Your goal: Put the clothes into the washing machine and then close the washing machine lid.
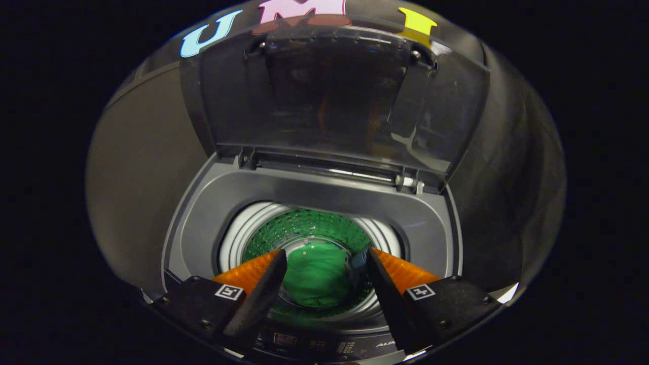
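I look down into a grey top-loading washing machine (314, 195). Its dark see-through lid (329, 96) stands raised at the back, hinged behind the opening. A green garment (317, 276) lies bunched at the bottom of the drum (304, 228), whose perforated wall reflects green. My gripper (324, 253) hovers above the drum mouth, open, with nothing between its fingers. The garment lies well below and between the two fingers, apart from them.
The control panel (314, 347) runs along the machine's near edge, under the fingers. The grey top rim (203, 228) rings the drum mouth. Black booth cloth hangs behind and to both sides of the machine.
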The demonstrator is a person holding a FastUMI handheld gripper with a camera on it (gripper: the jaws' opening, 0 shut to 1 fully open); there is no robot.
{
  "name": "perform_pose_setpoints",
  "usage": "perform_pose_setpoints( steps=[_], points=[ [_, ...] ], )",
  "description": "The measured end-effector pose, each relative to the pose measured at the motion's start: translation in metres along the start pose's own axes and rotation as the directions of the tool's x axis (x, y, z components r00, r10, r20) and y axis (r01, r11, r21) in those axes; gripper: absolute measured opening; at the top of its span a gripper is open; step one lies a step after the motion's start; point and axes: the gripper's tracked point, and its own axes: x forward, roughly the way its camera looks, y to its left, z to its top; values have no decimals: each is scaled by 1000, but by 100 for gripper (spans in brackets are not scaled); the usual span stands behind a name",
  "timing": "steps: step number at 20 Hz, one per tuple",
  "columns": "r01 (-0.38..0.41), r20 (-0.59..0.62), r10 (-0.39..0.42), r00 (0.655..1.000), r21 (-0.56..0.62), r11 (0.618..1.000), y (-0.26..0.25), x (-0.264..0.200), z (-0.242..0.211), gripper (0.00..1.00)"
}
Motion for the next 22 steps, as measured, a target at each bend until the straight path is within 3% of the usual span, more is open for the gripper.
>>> perform_pose_setpoints(
  steps=[5,9,13,17,19,22],
  points=[
    [-39,100,39,994,4,999,7,-27,39,100],
    [-73,263,66,963,17,997,11,-73,105,100],
    [-91,439,75,895,14,996,12,-111,186,100],
    [-89,620,87,780,-29,996,19,-145,278,99],
    [-74,621,86,779,-45,996,15,-137,302,99],
    [-87,532,102,840,-53,995,21,-95,310,99]
  ],
)
